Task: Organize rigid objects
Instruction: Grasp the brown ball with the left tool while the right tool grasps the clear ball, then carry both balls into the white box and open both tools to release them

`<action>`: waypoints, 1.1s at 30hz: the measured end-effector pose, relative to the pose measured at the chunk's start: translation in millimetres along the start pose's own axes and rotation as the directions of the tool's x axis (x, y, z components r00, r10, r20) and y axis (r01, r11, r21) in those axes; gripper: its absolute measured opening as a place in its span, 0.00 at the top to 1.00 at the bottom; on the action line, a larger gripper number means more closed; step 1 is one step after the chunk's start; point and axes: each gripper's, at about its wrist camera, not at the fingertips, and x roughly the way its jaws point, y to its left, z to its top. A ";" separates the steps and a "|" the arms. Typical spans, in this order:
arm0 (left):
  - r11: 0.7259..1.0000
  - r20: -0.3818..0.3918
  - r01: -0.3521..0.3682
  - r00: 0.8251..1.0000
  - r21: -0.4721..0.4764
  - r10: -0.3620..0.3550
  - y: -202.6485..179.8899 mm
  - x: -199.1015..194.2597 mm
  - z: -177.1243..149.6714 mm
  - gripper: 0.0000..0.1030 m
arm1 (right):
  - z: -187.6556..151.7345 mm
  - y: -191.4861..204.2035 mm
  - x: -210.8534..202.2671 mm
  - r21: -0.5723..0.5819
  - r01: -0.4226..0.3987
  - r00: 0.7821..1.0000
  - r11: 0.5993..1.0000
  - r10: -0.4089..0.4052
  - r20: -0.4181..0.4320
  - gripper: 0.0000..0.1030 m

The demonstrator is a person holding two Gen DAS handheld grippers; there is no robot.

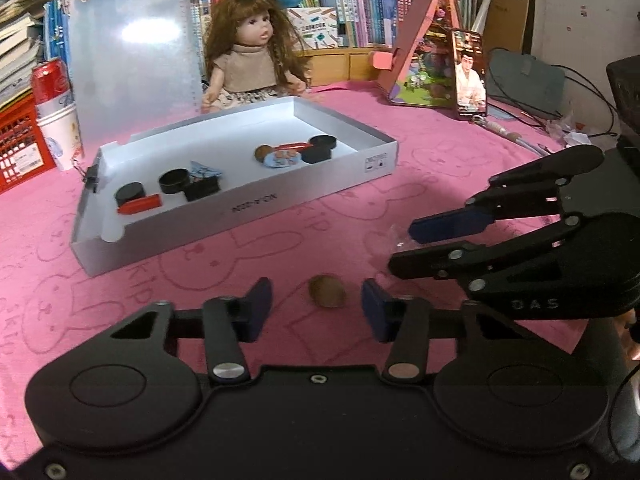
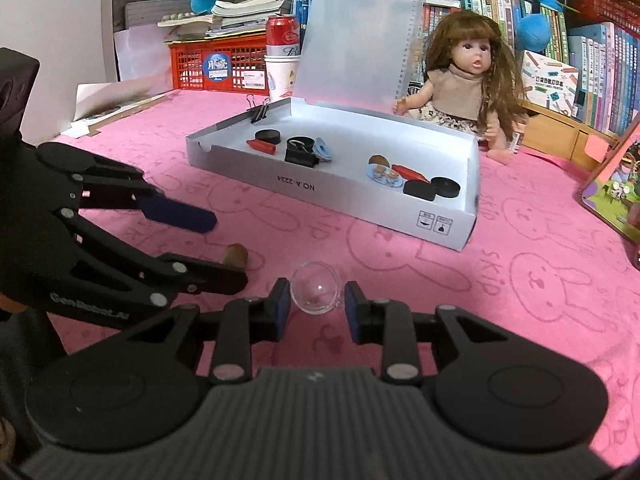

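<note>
Here left gripper (image 1: 316, 304) brackets brown nut (image 1: 327, 290); right gripper (image 2: 313, 300) flanks clear dome (image 2: 316, 293).

Brown nut (image 1: 327, 290) and clear glass dome (image 2: 316, 293) on pink cloth, near white tray (image 1: 256, 204) of small pieces.

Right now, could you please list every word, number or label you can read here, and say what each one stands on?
"NO.A-2224": white box front wall, upside down.
"SKIP": pink cloth, beside rabbit outlines.
"GenRobot.AI": left gripper arm.
"DAS": right gripper arm.
Blue sticker on the red crate, book spines, red can: too blurred.
</note>
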 end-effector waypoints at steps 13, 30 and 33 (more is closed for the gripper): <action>0.999 0.013 -0.015 1.000 -0.039 0.016 3.7 2.5 0.4 0.81 | 4.6 1.5 4.8 0.005 0.030 1.000 1.000 -0.030 0.004 0.66; 0.985 0.060 -0.112 0.991 -0.134 0.121 34.7 -7.1 23.0 0.81 | 32.1 2.3 14.5 0.035 0.085 0.996 0.996 -0.085 0.017 0.67; 0.978 0.086 -0.134 0.985 -0.160 0.149 46.0 -7.8 35.7 0.81 | 43.4 -1.5 17.9 0.060 0.114 0.993 0.992 -0.116 0.034 0.67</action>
